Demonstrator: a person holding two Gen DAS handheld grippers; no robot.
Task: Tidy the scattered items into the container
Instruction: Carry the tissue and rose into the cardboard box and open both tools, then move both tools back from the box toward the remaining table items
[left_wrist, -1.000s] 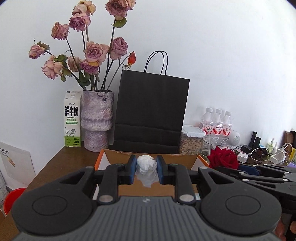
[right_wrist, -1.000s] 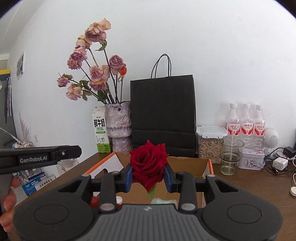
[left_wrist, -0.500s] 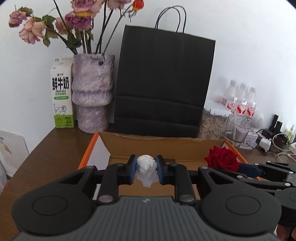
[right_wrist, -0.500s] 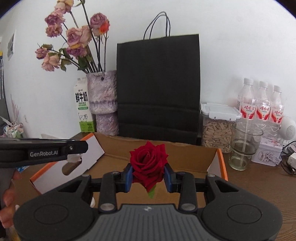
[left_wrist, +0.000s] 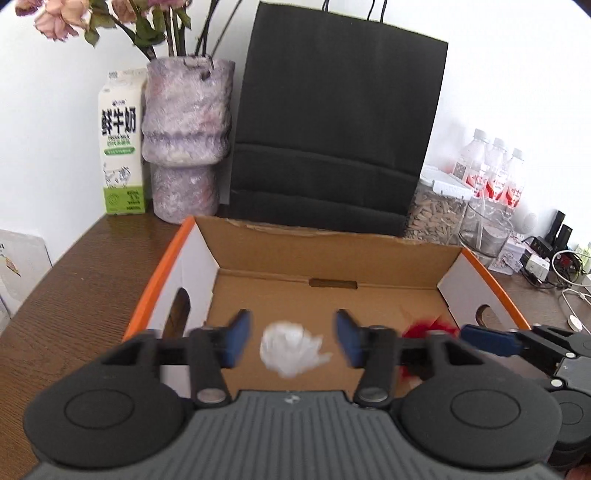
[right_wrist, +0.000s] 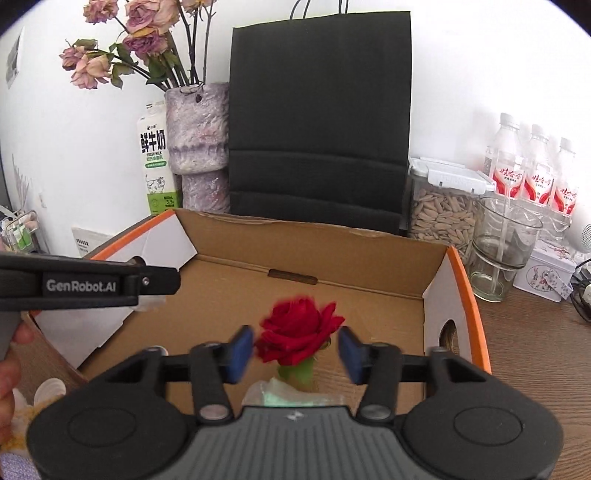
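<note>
Blur softens the blue pads of both tools and the things between them, so fine edges are hard to read. In the left wrist view, the left hand-held gripper (left_wrist: 291, 341) has its jaws opening, and the crumpled white paper ball (left_wrist: 290, 349) sits in the gap between the pads, clear of both, over the floor of the cardboard box (left_wrist: 332, 254). Whether the ball rests on the box floor or is in the air I cannot tell. Right of that gap, the red rose (left_wrist: 428, 326) shows only as a smear of petals, mostly hidden behind the left tool's right finger, with the blue tip of the other tool just beyond it.

In the right wrist view, the left tool's black body cuts in from the left edge over the box's left wall, and a thumb at the frame edge is cropped. The right hand-held gripper (right_wrist: 295, 349) also has its jaws opening; the rose (right_wrist: 299, 330) stands between the pads, its left petals close against the left pad and a clear gap on its right, green base pointing down. A pale green crumpled thing (right_wrist: 291, 395) lies just below the rose, half hidden by the tool's body. Behind the box, on the tabletop (right_wrist: 535, 343), the black paper bag (right_wrist: 319, 118) is cut off at its handles.
</note>
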